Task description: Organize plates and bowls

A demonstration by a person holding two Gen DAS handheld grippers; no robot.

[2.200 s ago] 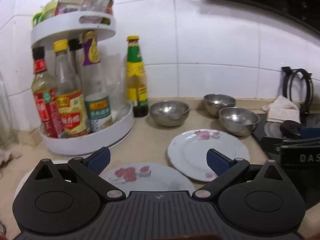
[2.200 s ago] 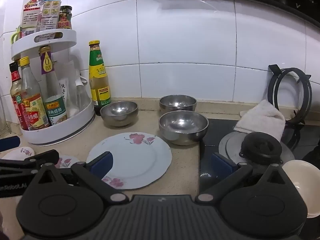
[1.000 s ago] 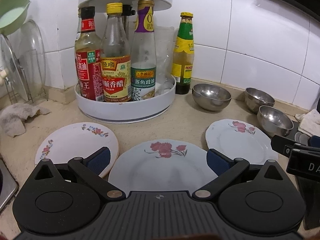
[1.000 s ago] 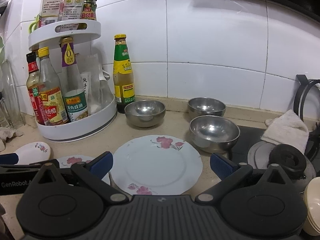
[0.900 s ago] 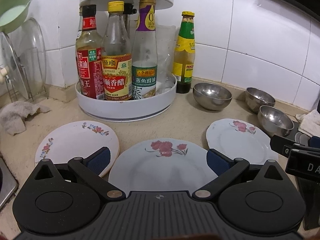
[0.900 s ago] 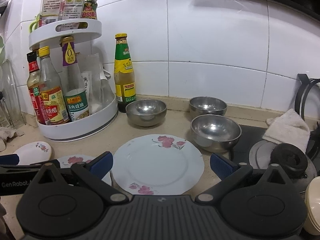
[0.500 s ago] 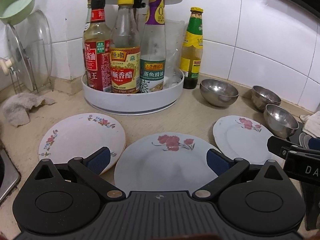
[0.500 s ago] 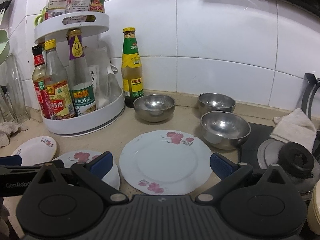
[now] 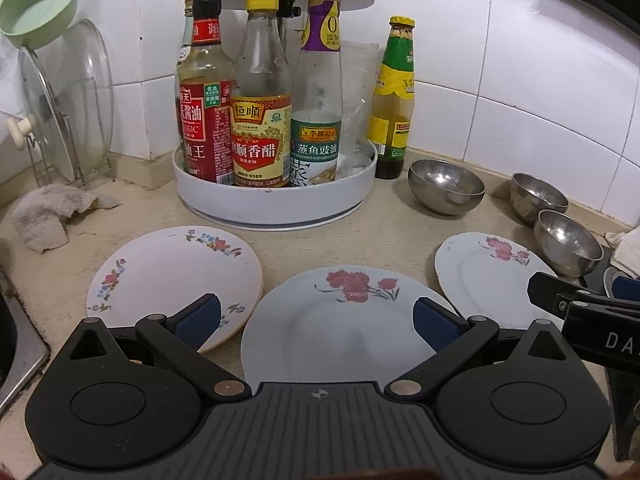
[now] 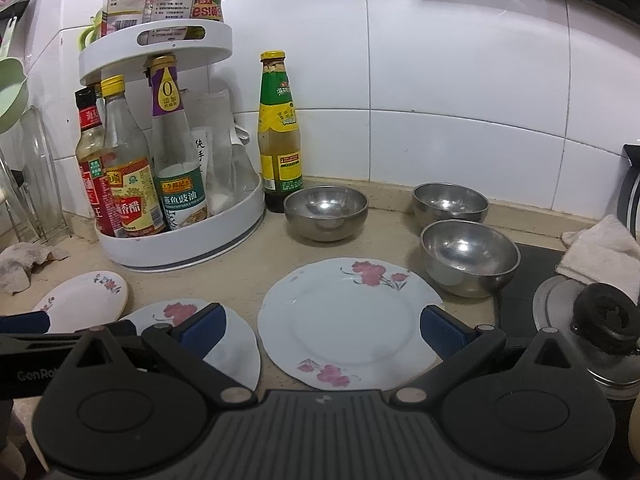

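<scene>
Left wrist view: the left gripper (image 9: 316, 322), jaws spread and empty, hangs low over a white round plate with a red flower print (image 9: 340, 332) on the beige stone counter (image 9: 380, 236).
Landmark: a white two-tier turntable rack (image 9: 276, 204) of sauce bottles stands against the white tiled wall (image 9: 500, 92); places below are given from it.
Plates: the red-flower plate lies in front of the rack; a white plate with small scattered blossoms (image 9: 172, 276) sits in front and to the left, its rim just beside the first; a third white plate with a pink flower spray (image 9: 488, 276) lies in front and to the right.
Bowls: three round steel bowls sit right of the rack, the nearest (image 9: 446, 192) just past a green-capped yellow-label bottle (image 9: 392, 100), the other two (image 9: 538, 198) (image 9: 568, 242) farther right, close together (whether they touch cannot be told).
Right wrist view: the right gripper (image 10: 322, 330), jaws likewise apart and holding nothing, hovers over the near edge of the pink-spray plate.
Edges: a crumpled grey rag (image 9: 48, 216) and a glass pot lid on a wire stand (image 9: 68, 108) are left of the rack; a white folded cloth (image 10: 600, 248) lies far right by the black stovetop (image 10: 520, 304).
</scene>
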